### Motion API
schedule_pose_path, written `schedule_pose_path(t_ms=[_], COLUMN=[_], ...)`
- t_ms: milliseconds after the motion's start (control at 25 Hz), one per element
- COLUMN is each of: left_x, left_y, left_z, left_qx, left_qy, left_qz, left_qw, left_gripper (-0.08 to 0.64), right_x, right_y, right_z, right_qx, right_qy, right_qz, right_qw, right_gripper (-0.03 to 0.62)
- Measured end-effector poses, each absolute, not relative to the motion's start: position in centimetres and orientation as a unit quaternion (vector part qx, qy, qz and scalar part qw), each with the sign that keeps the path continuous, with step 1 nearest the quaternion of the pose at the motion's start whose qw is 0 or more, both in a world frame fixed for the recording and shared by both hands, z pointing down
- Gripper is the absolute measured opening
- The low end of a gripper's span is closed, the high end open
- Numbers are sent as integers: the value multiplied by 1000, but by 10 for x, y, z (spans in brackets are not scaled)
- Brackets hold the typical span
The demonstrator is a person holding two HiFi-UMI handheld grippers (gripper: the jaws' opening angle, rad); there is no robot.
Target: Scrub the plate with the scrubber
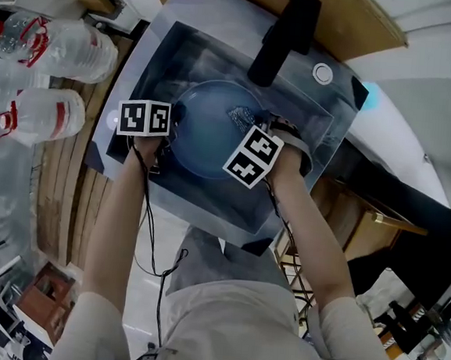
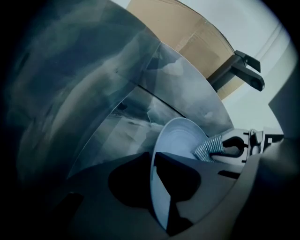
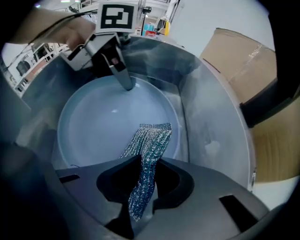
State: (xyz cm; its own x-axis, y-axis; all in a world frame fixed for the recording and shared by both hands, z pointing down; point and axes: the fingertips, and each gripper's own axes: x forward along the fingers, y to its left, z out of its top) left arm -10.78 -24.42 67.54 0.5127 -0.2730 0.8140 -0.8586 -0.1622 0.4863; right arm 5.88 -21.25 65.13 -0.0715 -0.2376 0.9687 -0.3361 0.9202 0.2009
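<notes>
Plate in the sink, held at the rim and met by the scrubber

The pale blue plate [image 1: 206, 130] sits in the steel sink [image 1: 312, 128], below the dark tap [image 1: 285, 33]. The left claw [image 2: 154, 187] is clenched on the plate's near rim, the edge running straight between its jaws. The right claw [image 3: 143, 187] is clamped on a glittering mesh scrubber [image 3: 151, 140], whose free end lies spread on the plate's inner face, towards the right side. The two claws stand on opposite sides of the plate. Clear plastic bottles [image 1: 60, 47] stand on the boards left of the sink.
</notes>
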Motion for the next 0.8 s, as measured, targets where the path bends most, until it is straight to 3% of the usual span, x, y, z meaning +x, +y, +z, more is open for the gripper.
schedule_pose_path(t_ms=[320,800], left_x=[-103,-103], left_y=[-248,-248], left_z=[670,668], left_qx=[713,716], left_qy=[-408,-402], left_qz=[287,269], left_qw=[493,504], left_gripper=[57,57], right_x=[-5,-64], right_y=[-141,-176], right_z=[652,657], right_qx=[111,95], right_qy=[-795,-839], right_qz=[93,86], right_qw=[589,529], right_gripper=[101,109])
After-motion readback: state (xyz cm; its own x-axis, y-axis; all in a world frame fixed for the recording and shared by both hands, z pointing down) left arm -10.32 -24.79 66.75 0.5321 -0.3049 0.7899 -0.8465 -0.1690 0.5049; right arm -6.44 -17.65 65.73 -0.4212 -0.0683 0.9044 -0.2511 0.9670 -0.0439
